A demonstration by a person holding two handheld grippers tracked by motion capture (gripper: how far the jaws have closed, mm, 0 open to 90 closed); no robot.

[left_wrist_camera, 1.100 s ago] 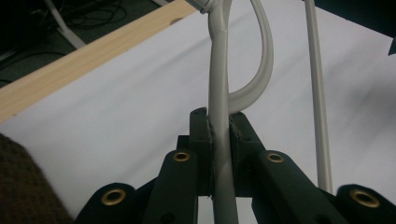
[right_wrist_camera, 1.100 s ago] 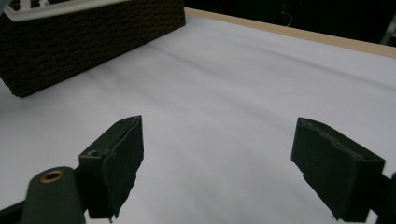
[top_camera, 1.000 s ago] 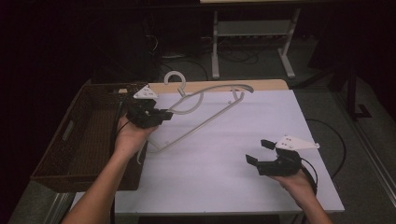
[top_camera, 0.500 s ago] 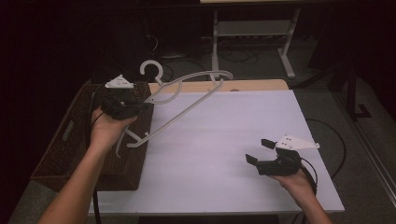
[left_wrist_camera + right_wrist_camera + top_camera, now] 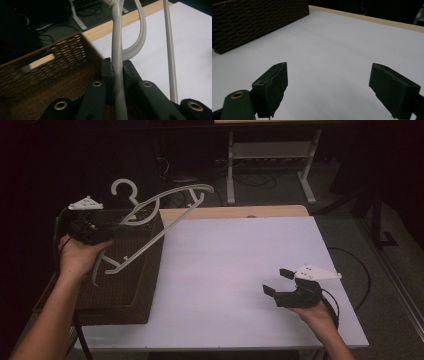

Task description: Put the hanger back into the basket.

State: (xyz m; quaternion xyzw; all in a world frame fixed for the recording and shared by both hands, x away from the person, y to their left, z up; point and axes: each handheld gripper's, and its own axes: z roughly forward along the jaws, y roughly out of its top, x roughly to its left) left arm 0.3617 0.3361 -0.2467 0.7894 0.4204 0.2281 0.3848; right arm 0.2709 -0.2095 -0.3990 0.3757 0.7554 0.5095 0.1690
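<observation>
High view, left of frame: the left gripper [image 5: 107, 229], jaws clenched on the pale grey plastic hanger [image 5: 150, 227] above the brown wicker basket [image 5: 120, 292]; its long arm could snag the rim. The right gripper [image 5: 282, 282] rests released.

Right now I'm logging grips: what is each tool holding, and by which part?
The left tool is shut on the grey plastic hanger, clamping one of its curved arms. The right tool is open and holds nothing.

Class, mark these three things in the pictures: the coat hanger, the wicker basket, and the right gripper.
coat hanger [image 5: 150, 242], high view, on its straight lower bar.
wicker basket [image 5: 122, 307], high view, on its near outer wall.
right gripper [image 5: 278, 281], high view, midway between its two open fingertips.
</observation>
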